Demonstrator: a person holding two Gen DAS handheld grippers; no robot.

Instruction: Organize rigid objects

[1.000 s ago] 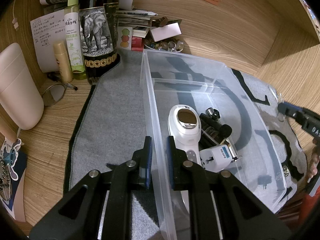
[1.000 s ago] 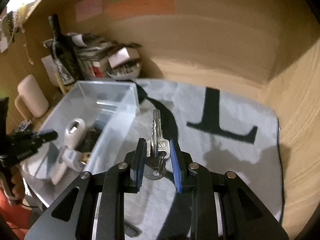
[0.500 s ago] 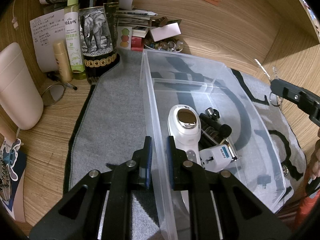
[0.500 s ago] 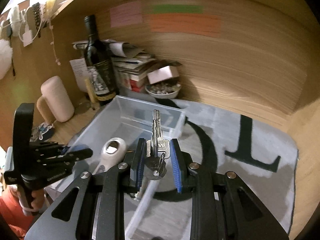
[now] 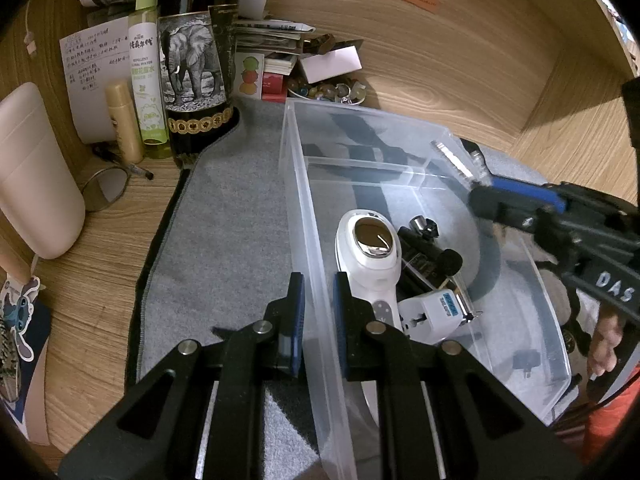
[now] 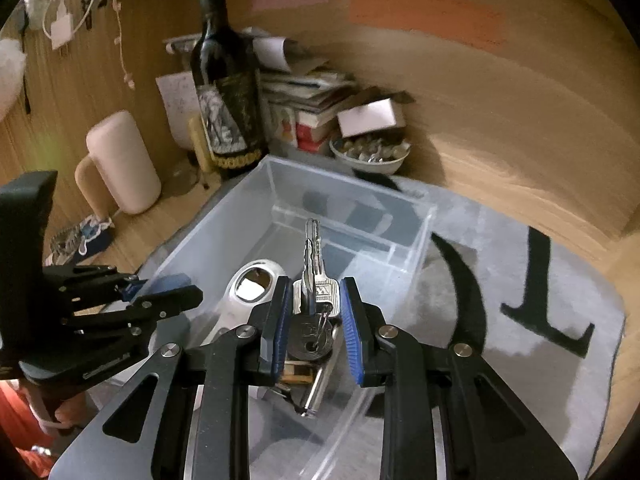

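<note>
The bunch of keys [image 6: 314,304] sits clamped between your right gripper [image 6: 314,312] pads, 2 silver blades pointing up and forward, their round heads and ring hanging low between the blue ribbed pads. You hold it above the clear plastic bin [image 5: 298,184], over the open interior. Your left gripper [image 5: 318,312] has its fingers nearly together, pinching the bin's thin near wall, 1 pad outside and 1 inside. Inside the bin lie a glossy white handheld device [image 5: 370,256] with an oval metallic face, a boxy white plug adapter [image 5: 430,314] and some black parts. The bin rests on a grey felt mat [image 5: 232,240] with black lettering.
</note>
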